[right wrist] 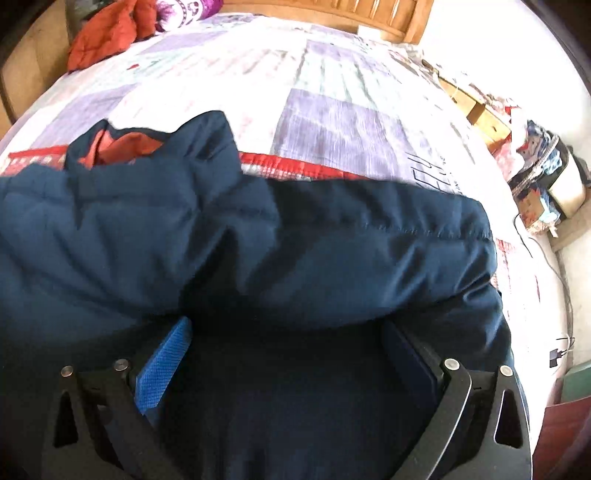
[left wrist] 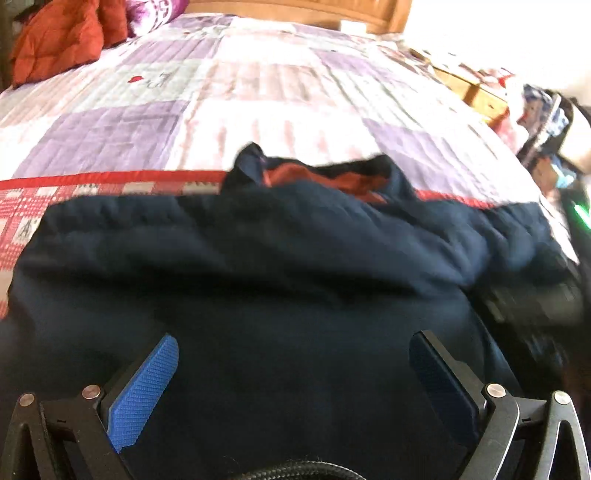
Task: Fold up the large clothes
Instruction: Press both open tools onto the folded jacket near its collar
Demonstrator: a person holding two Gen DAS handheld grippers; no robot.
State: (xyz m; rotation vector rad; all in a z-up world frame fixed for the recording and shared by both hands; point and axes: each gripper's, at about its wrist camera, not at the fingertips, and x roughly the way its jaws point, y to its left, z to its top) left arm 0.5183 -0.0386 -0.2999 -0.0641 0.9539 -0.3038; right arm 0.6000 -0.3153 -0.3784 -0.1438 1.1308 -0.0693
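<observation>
A large navy padded jacket point(left wrist: 258, 251) with an orange-red lining at the collar point(left wrist: 314, 177) lies across the near part of the bed. My left gripper point(left wrist: 293, 347) is open, its blue pads point(left wrist: 144, 387) spread wide just above the dark fabric, holding nothing. In the right wrist view the same jacket point(right wrist: 258, 240) bulges in a thick fold, its collar point(right wrist: 125, 147) at the upper left. My right gripper point(right wrist: 288, 332) is open too, jaws wide over the jacket's near part, with the fold just ahead of the fingertips.
The bed has a purple, white and red patchwork quilt point(left wrist: 258, 92). A red padded garment point(left wrist: 55, 40) and a purple pillow point(left wrist: 155, 14) lie at the far left by the wooden headboard point(left wrist: 295, 9). Cluttered shelves and bags point(right wrist: 535, 173) stand along the right side.
</observation>
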